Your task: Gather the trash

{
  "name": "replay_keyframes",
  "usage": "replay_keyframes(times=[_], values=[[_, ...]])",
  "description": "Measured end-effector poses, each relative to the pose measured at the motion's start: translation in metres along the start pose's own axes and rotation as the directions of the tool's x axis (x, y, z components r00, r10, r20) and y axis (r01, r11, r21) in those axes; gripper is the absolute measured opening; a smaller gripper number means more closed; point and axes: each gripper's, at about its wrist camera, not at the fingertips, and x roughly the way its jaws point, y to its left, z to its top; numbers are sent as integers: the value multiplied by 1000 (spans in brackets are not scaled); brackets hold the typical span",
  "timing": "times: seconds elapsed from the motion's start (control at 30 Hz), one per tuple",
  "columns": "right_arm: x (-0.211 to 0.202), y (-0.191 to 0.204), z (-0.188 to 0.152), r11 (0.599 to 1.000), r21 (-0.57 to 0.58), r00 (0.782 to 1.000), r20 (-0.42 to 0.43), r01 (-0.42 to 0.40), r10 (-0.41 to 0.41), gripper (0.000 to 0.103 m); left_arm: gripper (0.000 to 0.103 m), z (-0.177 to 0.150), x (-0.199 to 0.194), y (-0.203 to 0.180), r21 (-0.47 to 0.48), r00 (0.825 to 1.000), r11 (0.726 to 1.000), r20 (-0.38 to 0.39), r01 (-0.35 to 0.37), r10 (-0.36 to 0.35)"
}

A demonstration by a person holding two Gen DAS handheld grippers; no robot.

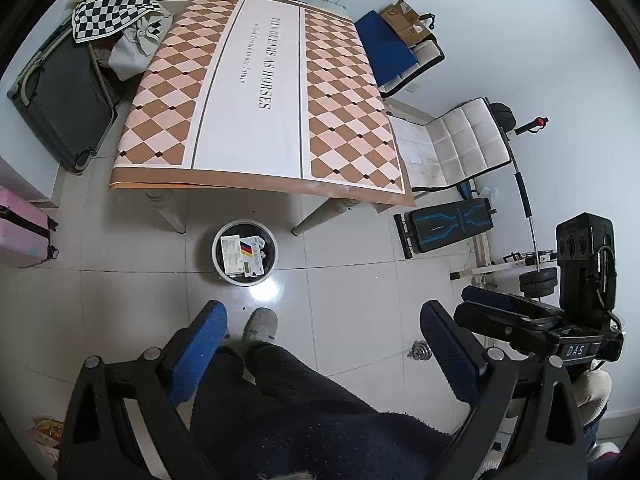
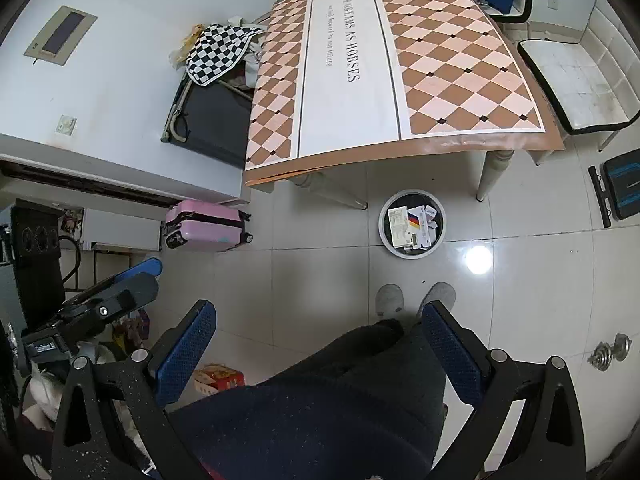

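Note:
A round white trash bin point(image 1: 219, 258) stands on the tiled floor just in front of the table, holding flat paper boxes point(image 1: 243, 255). The right wrist view shows the same bin point(image 2: 384, 232) with the boxes point(image 2: 412, 226) inside. My left gripper point(image 1: 322, 320) is open and empty, held high above the floor over the person's dark trouser legs. Equally high, my right gripper point(image 2: 320, 318) is open with nothing between its blue fingers point(image 2: 188, 348). The right gripper also shows at the right edge of the left wrist view point(image 1: 504, 304).
A table point(image 1: 276, 80) with a checked orange cloth has bottles at its far end. Around it are a dark suitcase point(image 1: 64, 104), a pink suitcase point(image 2: 204, 228), a white chair point(image 1: 452, 144), a workout bench point(image 1: 448, 224) and weights point(image 2: 608, 354). A red-yellow box point(image 2: 218, 378) lies on the floor.

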Motion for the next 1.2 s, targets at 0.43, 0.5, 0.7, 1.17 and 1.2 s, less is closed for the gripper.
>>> replay_keyframes(times=[0.43, 0.5, 0.7, 1.17, 1.2], values=[[-8, 4, 1, 1000, -7, 1000, 3, -4, 4, 103, 99, 0, -3, -5, 10, 1000, 1000, 6, 22, -22], [-9, 5, 2, 1000, -10, 1000, 3, -4, 4, 103, 99, 0, -3, -6, 9, 1000, 1000, 6, 25, -25], [-9, 4, 6, 1000, -19, 1000, -4, -6, 6, 103, 99, 2, -2, -9, 12, 1000, 1000, -1, 25, -25], [-8, 4, 9, 1000, -18, 1000, -8, -8, 8, 103, 99, 3, 0, -13, 20, 1000, 999, -5, 27, -27], [-8, 4, 9, 1000, -18, 1000, -7, -7, 7, 103, 99, 3, 1, -14, 18, 1000, 999, -5, 27, -27]])
